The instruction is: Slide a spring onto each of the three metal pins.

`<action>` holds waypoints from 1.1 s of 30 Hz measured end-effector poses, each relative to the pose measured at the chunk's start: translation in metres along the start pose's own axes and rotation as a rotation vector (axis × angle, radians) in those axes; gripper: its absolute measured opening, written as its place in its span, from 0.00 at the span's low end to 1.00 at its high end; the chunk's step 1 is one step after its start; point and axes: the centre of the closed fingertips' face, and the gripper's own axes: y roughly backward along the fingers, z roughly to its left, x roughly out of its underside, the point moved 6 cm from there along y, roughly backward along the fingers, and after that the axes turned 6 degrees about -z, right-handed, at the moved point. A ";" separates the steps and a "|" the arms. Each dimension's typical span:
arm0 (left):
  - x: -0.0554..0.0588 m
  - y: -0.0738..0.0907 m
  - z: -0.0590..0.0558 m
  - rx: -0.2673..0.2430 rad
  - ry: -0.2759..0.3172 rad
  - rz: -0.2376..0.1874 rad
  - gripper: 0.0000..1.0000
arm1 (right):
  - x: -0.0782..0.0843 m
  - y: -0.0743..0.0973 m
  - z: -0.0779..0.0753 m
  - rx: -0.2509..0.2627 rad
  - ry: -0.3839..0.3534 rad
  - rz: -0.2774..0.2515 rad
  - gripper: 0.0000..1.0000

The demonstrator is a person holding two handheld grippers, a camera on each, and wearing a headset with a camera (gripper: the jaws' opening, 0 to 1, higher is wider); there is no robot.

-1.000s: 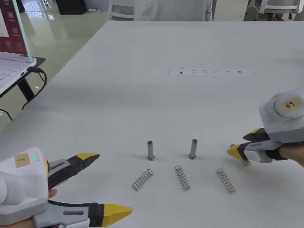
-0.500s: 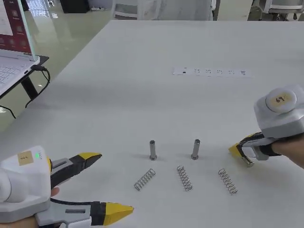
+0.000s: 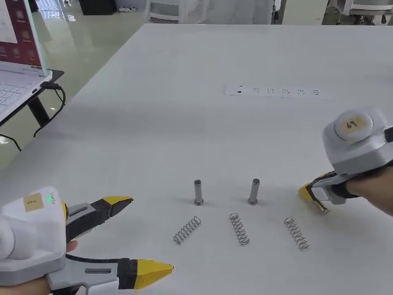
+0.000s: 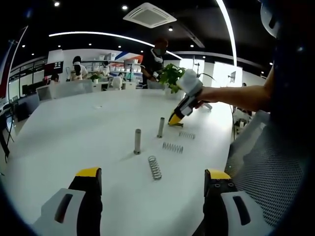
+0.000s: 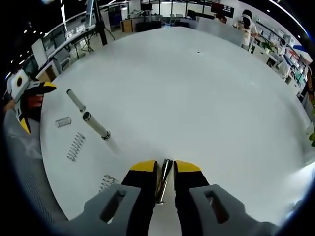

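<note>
Two metal pins stand upright on the white table. In front of them lie three springs. My right gripper is at the right, just above the rightmost spring, shut on a third metal pin whose end shows between the yellow tips. My left gripper stands open at the near left, its yellow tips wide apart and nothing between them. In the left gripper view the nearest spring lies ahead, between the jaws.
A row of small marks or sockets lies further back on the table. A laptop sits on a stand off the table's left edge. Chairs stand beyond the far edge.
The head camera has shifted a little. My right gripper has tilted and eased slightly with the pin; the left gripper and the parts on the table are unmoved.
</note>
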 end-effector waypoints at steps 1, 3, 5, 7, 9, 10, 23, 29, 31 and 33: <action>0.000 0.000 0.000 0.000 0.001 0.000 0.82 | 0.000 0.000 0.000 0.002 0.004 0.002 0.11; 0.000 0.000 0.000 -0.001 0.000 -0.001 0.82 | 0.000 -0.001 0.001 0.009 0.010 0.009 0.11; 0.000 0.000 0.000 -0.001 0.000 0.000 0.82 | 0.001 -0.002 0.001 0.013 0.013 0.018 0.10; 0.000 0.001 0.000 0.000 -0.001 0.001 0.82 | 0.000 -0.002 0.001 0.015 0.011 0.019 0.09; 0.000 0.001 -0.001 0.000 0.001 -0.001 0.82 | 0.000 -0.002 0.001 0.018 0.010 0.026 0.08; 0.000 0.001 -0.001 0.000 0.001 0.000 0.82 | 0.000 -0.002 0.002 0.019 0.011 0.029 0.07; 0.000 0.000 -0.002 0.003 0.002 0.004 0.80 | -0.003 -0.003 0.002 0.024 0.005 0.077 0.07; -0.001 0.000 -0.002 0.004 0.002 0.004 0.79 | -0.007 -0.010 -0.005 0.029 -0.001 0.135 0.06; 0.000 0.000 -0.002 0.005 0.005 0.004 0.79 | -0.008 -0.012 -0.007 0.031 0.000 0.148 0.06; 0.000 0.000 -0.003 0.006 0.006 0.006 0.78 | -0.008 -0.011 -0.005 0.032 0.003 0.163 0.06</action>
